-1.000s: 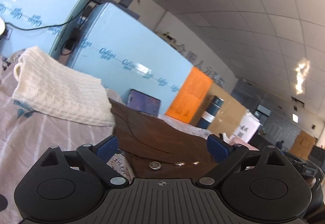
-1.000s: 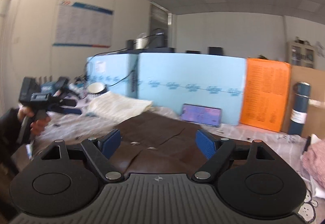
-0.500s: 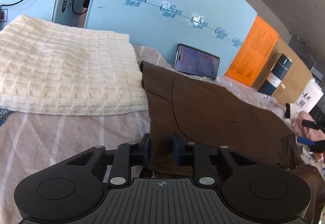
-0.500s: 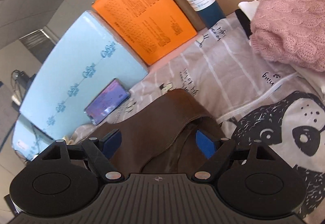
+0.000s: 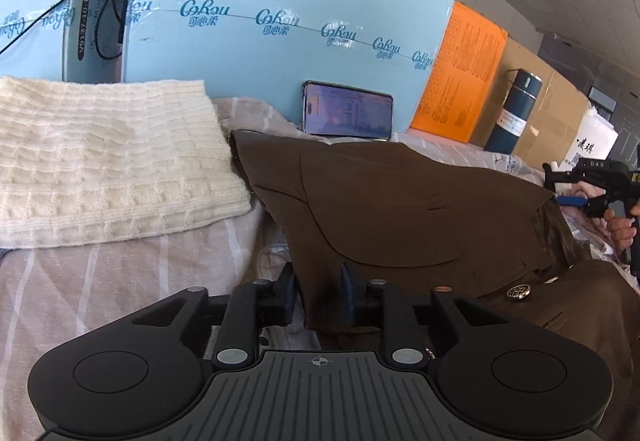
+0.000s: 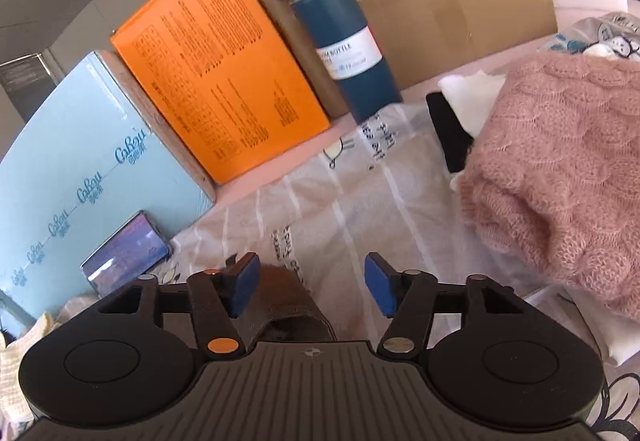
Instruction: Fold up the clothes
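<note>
Brown cloth is pinched between the nearly closed jaws of the left gripper (image 5: 318, 295): the near hem of the brown coat (image 5: 420, 209), which runs from lower centre toward the frame's right. The right gripper (image 6: 311, 287), jaws spread, holds nothing; only the coat's far corner shows between them, low in the frame. The blue board reads "CoRou"; the dark bottle's (image 6: 340, 29) label includes "BOTTLE".

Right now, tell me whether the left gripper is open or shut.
Shut. The left gripper has its two fingers pressed together on the near edge of the brown garment, with cloth pinched between them.
</note>
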Motion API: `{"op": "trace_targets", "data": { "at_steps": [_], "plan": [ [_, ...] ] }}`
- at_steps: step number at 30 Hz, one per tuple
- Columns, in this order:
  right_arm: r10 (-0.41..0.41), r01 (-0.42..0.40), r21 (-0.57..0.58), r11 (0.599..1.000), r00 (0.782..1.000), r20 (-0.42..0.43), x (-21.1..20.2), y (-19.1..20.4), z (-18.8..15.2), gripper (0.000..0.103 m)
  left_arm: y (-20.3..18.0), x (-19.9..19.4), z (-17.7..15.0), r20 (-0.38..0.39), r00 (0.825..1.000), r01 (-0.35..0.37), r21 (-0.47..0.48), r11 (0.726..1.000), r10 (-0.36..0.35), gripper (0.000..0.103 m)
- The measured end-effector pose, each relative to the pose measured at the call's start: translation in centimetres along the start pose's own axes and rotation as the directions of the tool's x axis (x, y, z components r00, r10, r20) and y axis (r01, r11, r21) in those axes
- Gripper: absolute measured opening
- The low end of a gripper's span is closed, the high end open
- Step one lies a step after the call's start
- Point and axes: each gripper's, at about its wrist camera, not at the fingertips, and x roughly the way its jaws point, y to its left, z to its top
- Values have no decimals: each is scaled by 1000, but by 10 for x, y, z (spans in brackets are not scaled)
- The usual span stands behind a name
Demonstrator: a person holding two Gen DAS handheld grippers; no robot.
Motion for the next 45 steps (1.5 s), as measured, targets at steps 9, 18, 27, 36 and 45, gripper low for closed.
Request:
{"op": "trace_targets", "data": {
  "at_steps": [9,18,27,36,45],
  "plan": [
    [231,-225,-190,956,973,13,-87,24,-47,76,-15,-48,-31,19,994,105,44,994,-106,87],
    [250,-308,-410,858,949,-192,-100,55,-115,82,-44,-53,-51,-24,974,225,151,963,-224,95],
    [271,-374,-416,829,919,-287,-103,49,-136,76,-50,-62,-56,11,954,296,134,946,-301,88],
    [397,-468,-370,803,882,-254,-127,43,-130,70,-52,-45,-62,-15,989,147,165,975,-147,9],
    [341,-364,-410,837,931,-130,-115,51,-133,13,-75,-77,-52,224,974,-33,308,951,-39,2]
  ]
}}
